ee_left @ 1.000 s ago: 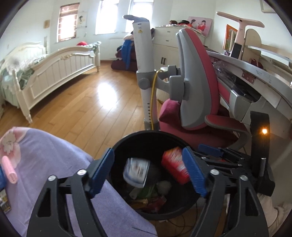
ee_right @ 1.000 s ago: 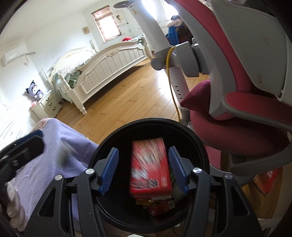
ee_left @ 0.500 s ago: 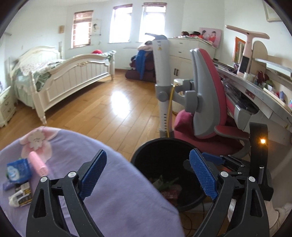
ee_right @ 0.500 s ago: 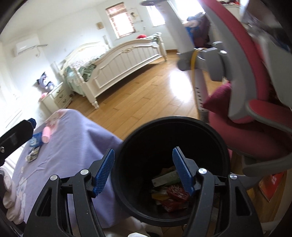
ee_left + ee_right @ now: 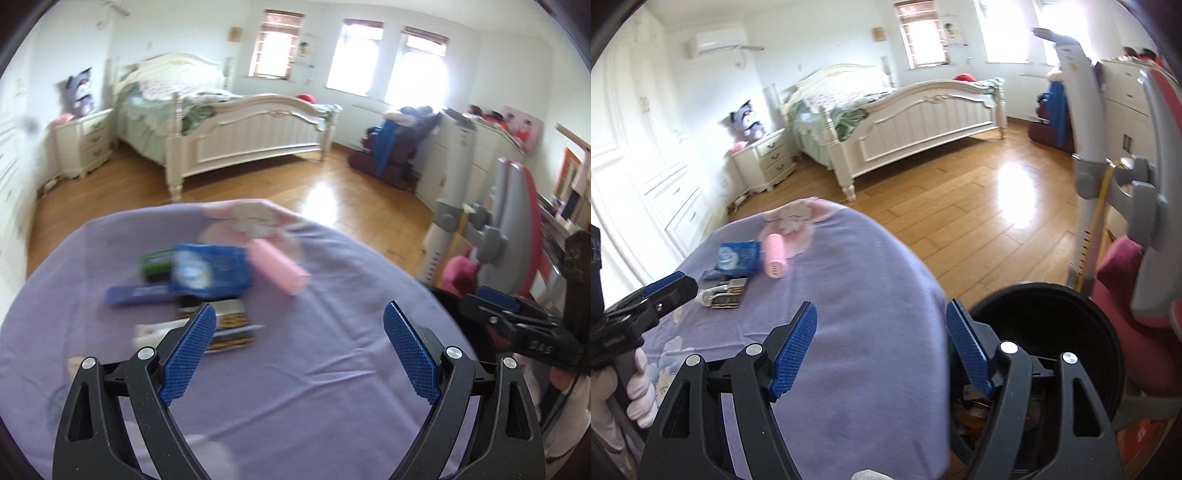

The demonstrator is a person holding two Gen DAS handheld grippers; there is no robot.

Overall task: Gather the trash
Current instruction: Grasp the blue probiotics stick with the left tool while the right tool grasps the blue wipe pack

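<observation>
White bed (image 5: 905, 122) with rumpled green bedding against the far wall; white nightstand (image 5: 764, 162) beside its headboard, a purple plush toy (image 5: 746, 120) on top. Air conditioner (image 5: 716, 40) high on the wall. Glossy wood floor (image 5: 960, 210) with a bright window reflection. Lavender cloth (image 5: 295, 369) with a pink flower print covers the near table. Red-and-grey chair (image 5: 1137, 280) at right, beside a grey stand (image 5: 1082, 147) with a yellow cable. White dresser (image 5: 476, 155) at the right wall.

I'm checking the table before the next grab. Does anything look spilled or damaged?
Nothing stands out. The wrappers, blue packet and pink roller lie loosely clustered on the purple cloth, dry and intact.
</observation>
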